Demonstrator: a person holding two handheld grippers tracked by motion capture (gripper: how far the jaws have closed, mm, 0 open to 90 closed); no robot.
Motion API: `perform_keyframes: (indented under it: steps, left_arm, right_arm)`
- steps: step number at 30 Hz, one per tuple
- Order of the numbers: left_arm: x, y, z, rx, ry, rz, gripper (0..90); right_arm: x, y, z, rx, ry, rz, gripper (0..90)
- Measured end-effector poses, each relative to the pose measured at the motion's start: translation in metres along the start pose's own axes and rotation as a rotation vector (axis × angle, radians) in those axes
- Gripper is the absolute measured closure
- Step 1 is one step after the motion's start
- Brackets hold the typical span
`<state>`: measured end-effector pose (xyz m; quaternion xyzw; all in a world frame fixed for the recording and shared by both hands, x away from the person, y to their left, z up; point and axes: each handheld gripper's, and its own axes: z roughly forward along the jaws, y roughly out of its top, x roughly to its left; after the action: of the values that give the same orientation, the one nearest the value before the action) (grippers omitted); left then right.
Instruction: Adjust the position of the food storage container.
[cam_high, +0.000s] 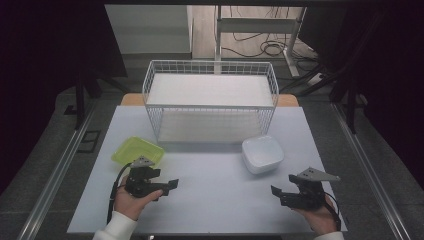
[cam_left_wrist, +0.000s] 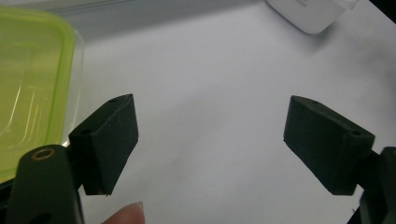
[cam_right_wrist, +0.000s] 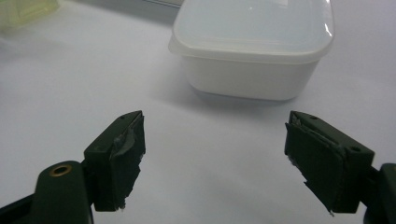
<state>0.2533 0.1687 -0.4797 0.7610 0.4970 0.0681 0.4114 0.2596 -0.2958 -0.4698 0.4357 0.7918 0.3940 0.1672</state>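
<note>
A yellow-green lidded container (cam_high: 137, 151) lies on the white table (cam_high: 210, 200) at the left, and a white lidded container (cam_high: 262, 153) stands at the right. My left gripper (cam_high: 170, 185) is held low just in front of the green container (cam_left_wrist: 28, 88), jaws wide apart over bare table. My right gripper (cam_high: 276, 194) hovers near the front right, also open, with the white container (cam_right_wrist: 252, 46) a short way ahead of its jaws (cam_right_wrist: 212, 158). Neither gripper touches a container. In the left gripper view a corner of the white container (cam_left_wrist: 310, 14) appears at the top.
A white wire basket rack (cam_high: 210, 97) with a shelf stands at the back middle of the table. Beyond the table there are desk legs and cables on the floor. A fingertip (cam_left_wrist: 123, 214) shows at the bottom of the left gripper view.
</note>
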Motion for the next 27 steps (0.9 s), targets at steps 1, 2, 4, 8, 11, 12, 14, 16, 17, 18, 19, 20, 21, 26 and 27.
perform_keyframes:
  steps: [1,2,4,8,11,12,14,16,17,18,19,20,21,26,27]
  left_arm:
    - [-0.001,0.001,0.001,0.002,0.002,0.005,17.6]
    - [-0.002,0.002,0.002,0.008,0.004,0.013,18.2]
    - [-0.002,0.002,0.004,0.015,0.003,0.019,19.0]
    - [-0.002,0.001,0.002,0.012,-0.002,0.018,19.0]
    - [-0.003,-0.001,-0.002,0.001,-0.008,0.019,19.2]
    - [-0.004,-0.002,-0.004,0.001,-0.012,0.019,19.2]
    - [-0.004,-0.004,-0.008,-0.004,-0.013,0.022,19.1]
    - [-0.004,-0.008,-0.013,-0.007,-0.021,0.030,19.0]
    - [-0.004,-0.008,-0.015,-0.008,-0.019,0.030,19.0]
    - [-0.003,-0.009,-0.017,-0.015,-0.017,0.026,19.0]
    - [-0.002,-0.009,-0.018,-0.020,-0.019,0.018,19.0]
    - [0.000,-0.009,-0.018,-0.021,-0.017,0.012,19.0]
    - [0.001,-0.008,-0.017,-0.020,-0.018,0.009,19.0]
    - [0.003,-0.007,-0.011,-0.005,-0.016,0.007,19.0]
    - [0.002,-0.007,-0.010,-0.003,-0.017,0.006,19.0]
  right_arm:
    - [-0.001,0.000,0.000,0.002,-0.001,0.004,20.5]
    - [-0.002,-0.001,0.000,0.006,-0.005,0.008,20.0]
    - [-0.006,-0.001,0.001,0.015,-0.020,0.041,19.4]
    - [-0.010,0.000,-0.002,-0.001,-0.034,0.066,19.9]
    - [-0.007,0.002,-0.004,-0.010,-0.027,0.064,21.3]
    - [-0.005,0.003,-0.004,-0.009,-0.021,0.056,21.9]
    - [0.000,0.008,-0.004,-0.006,-0.011,0.033,22.7]
    - [0.005,0.011,-0.003,0.003,-0.017,0.016,22.7]
    - [0.007,0.012,-0.002,0.008,-0.016,0.007,22.8]
    - [0.008,0.012,-0.001,0.012,-0.015,0.003,22.7]
    - [0.009,0.012,0.001,0.018,-0.012,0.001,22.7]
    - [0.009,0.012,0.003,0.025,-0.005,0.004,22.8]
    - [0.009,0.012,0.005,0.031,0.001,0.010,22.9]
    - [0.004,0.011,0.012,0.054,0.020,0.009,23.4]
    - [0.003,0.011,0.013,0.054,0.022,0.013,23.5]
